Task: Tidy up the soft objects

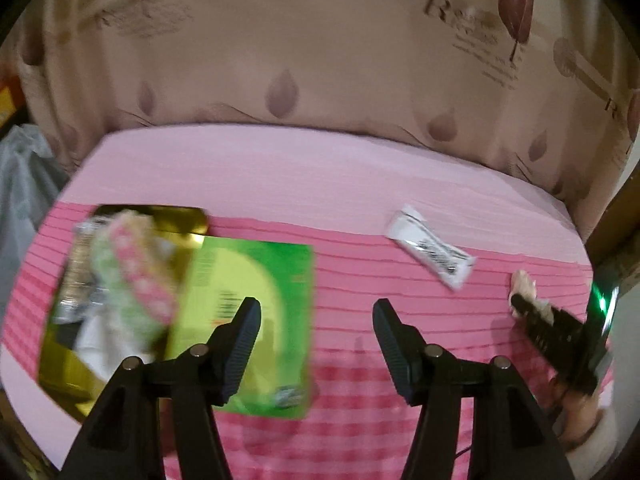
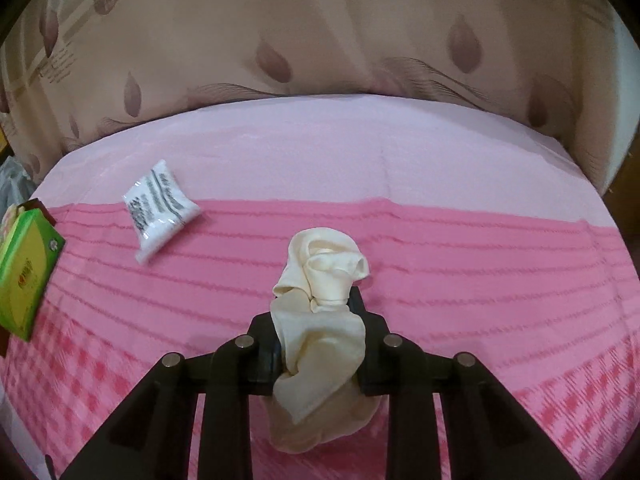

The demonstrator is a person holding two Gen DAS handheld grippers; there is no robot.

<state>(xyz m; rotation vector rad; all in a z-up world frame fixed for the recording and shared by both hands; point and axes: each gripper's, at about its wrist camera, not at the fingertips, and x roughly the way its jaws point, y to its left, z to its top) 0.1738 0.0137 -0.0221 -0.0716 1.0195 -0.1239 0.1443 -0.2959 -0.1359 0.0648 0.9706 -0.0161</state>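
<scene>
left wrist view: left gripper (image 1: 316, 316) at lower centre, fingers (image 1: 244, 328) spread wide, nothing between them, only the pink striped cloth (image 1: 352, 264) below. lower left of the frame: a gold tray (image 1: 188, 220) heaped with soft items, among them a pink-and-white patterned band (image 1: 140, 276) and something silvery (image 1: 76, 276) (blurred, cannot tell what they are). a green box (image 1: 256, 280) overlaps the tray's right side and lies partly under the left finger in the picture; contact cannot be told. upper right of centre: a white sachet (image 1: 432, 250) with black print, flat on the cloth, well apart from the tray. far right edge: the right gripper (image 1: 520, 304) enters, dark, with a pale bit of cream cloth (image 1: 524, 284) at its tip and a green light on its body. a hand (image 1: 580, 416) shows beneath it, lower right.

right wrist view: right gripper (image 2: 320, 344) at lower centre, fingers (image 2: 264, 344) drawn close, pinching the cream cloth (image 2: 320, 320) (a bunched soft piece, possibly a sock). the cloth bulges above the fingertips and hangs below them, in the middle of the frame. white sachet (image 2: 160, 208) upper left, on the border of the pale and darker pink. green box (image 2: 28, 268) at the far left edge. a leaf-print beige curtain (image 2: 320, 32) fills the top of both views.
</scene>
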